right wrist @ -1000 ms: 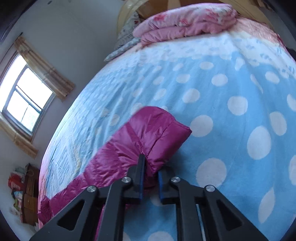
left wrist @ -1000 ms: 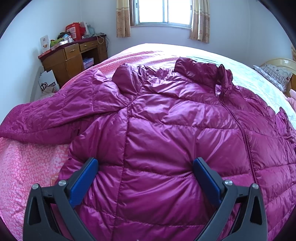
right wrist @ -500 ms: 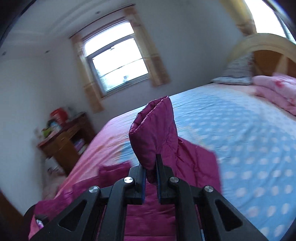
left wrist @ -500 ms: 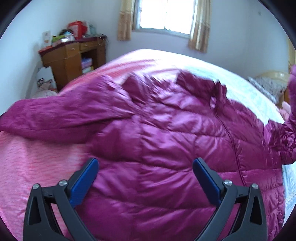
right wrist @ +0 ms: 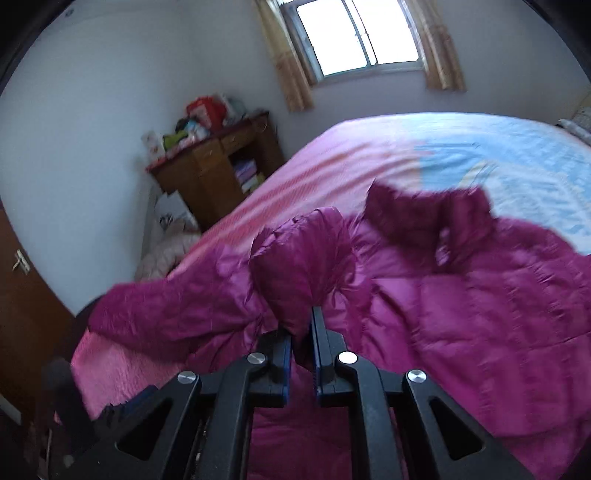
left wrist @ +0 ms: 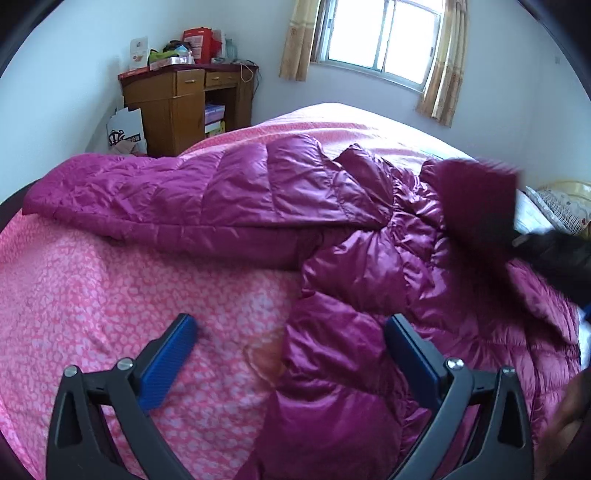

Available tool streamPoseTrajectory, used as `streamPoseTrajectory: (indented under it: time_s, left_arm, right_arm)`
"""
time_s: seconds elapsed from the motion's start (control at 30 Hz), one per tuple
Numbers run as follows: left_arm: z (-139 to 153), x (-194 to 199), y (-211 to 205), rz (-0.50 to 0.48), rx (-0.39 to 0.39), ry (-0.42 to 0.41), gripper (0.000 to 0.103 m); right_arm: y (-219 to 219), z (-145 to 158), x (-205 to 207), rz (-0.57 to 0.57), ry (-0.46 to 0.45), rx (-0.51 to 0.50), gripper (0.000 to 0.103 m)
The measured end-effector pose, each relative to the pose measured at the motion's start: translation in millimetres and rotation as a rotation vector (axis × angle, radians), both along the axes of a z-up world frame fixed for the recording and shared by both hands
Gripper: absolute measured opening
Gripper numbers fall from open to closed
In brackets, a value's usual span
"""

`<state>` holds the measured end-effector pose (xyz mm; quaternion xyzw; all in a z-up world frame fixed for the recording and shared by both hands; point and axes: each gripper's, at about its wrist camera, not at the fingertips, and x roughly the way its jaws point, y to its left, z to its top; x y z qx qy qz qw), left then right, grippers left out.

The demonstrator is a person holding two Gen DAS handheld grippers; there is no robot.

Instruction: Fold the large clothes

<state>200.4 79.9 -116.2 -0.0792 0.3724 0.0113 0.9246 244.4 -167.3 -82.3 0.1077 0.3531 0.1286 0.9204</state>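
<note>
Cabinet shelves held what little was stored in the room: in the left wrist view we saw the wooden cabinet (left wrist: 186, 107) against the far wall with its open compartment (left wrist: 214, 117) stacked with flat coloured items we could not identify, and its top crowded with a red box (left wrist: 201, 44) and other clutter too small to tell apart. A white paper bag (left wrist: 125, 127) stood on the floor just beside it.

We found the magenta puffer jacket (left wrist: 369, 258) spread over the bed (left wrist: 110, 302), lying on the pink patterned cover, with one sleeve (left wrist: 177, 195) stretched out flat toward the left edge of the bed. Our left hand-held gripper (left wrist: 288, 354) hung over the jacket's lower edge with its fingers wide apart, the left blue pad (left wrist: 168, 363) above bare pink cover and the right pad (left wrist: 412, 363) above the quilted fabric, gripping nothing.

Only the right wrist view showed the other sleeve's cuff (right wrist: 301, 273) bunched upright and pinched between the fingers of our right hand-held gripper (right wrist: 301, 350), raised above the jacket's body. That view also showed the blue part of the bed cover (right wrist: 517, 162) beyond the collar, and a brown door (right wrist: 22, 295) at the left. The left wrist view alone showed a pillow (left wrist: 565, 206) at the far right. Both views showed the window (left wrist: 384, 33).
</note>
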Motion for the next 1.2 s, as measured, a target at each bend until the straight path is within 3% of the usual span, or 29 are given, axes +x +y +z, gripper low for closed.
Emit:
streamPoseTrajectory:
  time_s: [0.2, 0.27, 0.4, 0.43, 0.53, 0.67, 0.8, 0.9, 1.0, 1.1, 1.2]
  left_arm:
    - [-3.1, 2.8, -11.5, -0.001, 0.054, 0.008, 0.103]
    - [-3.2, 3.4, -12.0, 0.0, 0.055, 0.007, 0.103]
    - [-3.0, 1.2, -9.2, -0.002, 0.047, 0.004, 0.103]
    - [-3.0, 0.4, -8.5, -0.002, 0.046, 0.003, 0.103]
    - [-2.9, -0.3, -7.8, -0.003, 0.045, 0.001, 0.103]
    - [-3.2, -2.5, -7.0, -0.004, 0.042, 0.0, 0.103]
    - [-3.3, -2.6, -8.1, -0.002, 0.053, 0.004, 0.103]
    - [-2.8, -0.9, -9.8, -0.003, 0.061, 0.012, 0.103]
    - [0.6, 1.6, -10.7, -0.006, 0.06, 0.028, 0.103]
    - [12.8, 2.3, -13.9, -0.02, 0.042, 0.037, 0.103]
    - [36.7, 2.9, -23.6, -0.03, 0.025, -0.014, 0.103]
  right_arm:
    - [16.6, -31.2, 9.5, 0.063, 0.09, 0.028, 0.01]
    - [14.1, -38.2, 16.1, 0.082, 0.136, 0.071, 0.018]
    - [28.7, -30.3, 10.1, 0.169, 0.159, 0.15, 0.072]
    - [34.2, -26.2, 8.9, 0.193, 0.165, 0.153, 0.075]
    - [35.5, -3.7, -5.7, 0.207, 0.078, 0.165, 0.075]
    - [-16.3, 24.7, -21.3, 0.027, -0.05, 0.088, 0.075]
    - [-98.3, 23.5, -16.1, -0.221, -0.013, 0.026, 0.074]
    - [-149.2, 1.3, -18.3, -0.317, 0.068, 0.003, 0.074]
    - [-166.9, -31.5, -29.4, -0.31, 0.156, -0.052, 0.074]
    - [-154.4, -41.9, -42.7, -0.242, 0.115, -0.158, 0.074]
    - [-149.0, -46.4, -41.9, -0.226, 0.114, -0.209, 0.074]
